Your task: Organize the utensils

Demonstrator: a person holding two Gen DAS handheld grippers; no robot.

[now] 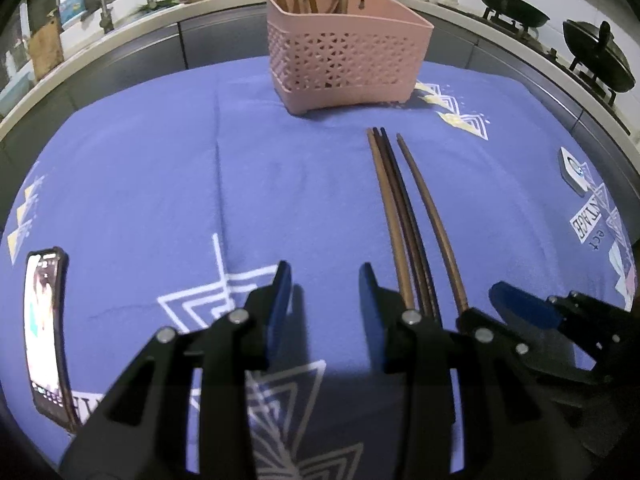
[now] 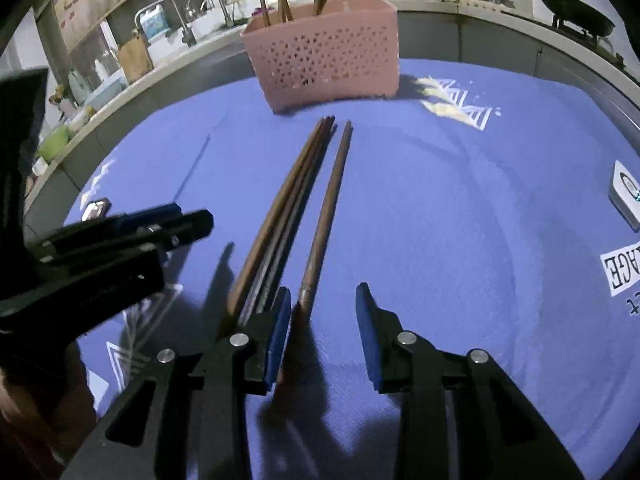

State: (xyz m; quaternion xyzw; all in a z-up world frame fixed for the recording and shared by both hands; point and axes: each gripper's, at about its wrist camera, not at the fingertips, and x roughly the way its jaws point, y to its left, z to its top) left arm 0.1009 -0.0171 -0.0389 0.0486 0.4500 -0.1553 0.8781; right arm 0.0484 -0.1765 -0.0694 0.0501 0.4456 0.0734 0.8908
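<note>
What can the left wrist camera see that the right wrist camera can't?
Only the left wrist view shows the whole lit phone and a second black wok on the stove. Only the right wrist view shows the green bowl on the counter, and the lone chopstick's end between the open right gripper fingers. Both show the pink basket, the chopsticks on the blue cloth, and the open left gripper.

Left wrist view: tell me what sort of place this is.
Most likely a home kitchen. A sink faucet stands on the counter behind the table, black woks sit on a gas stove to the right, and a pink utensil basket holds chopsticks.
</note>
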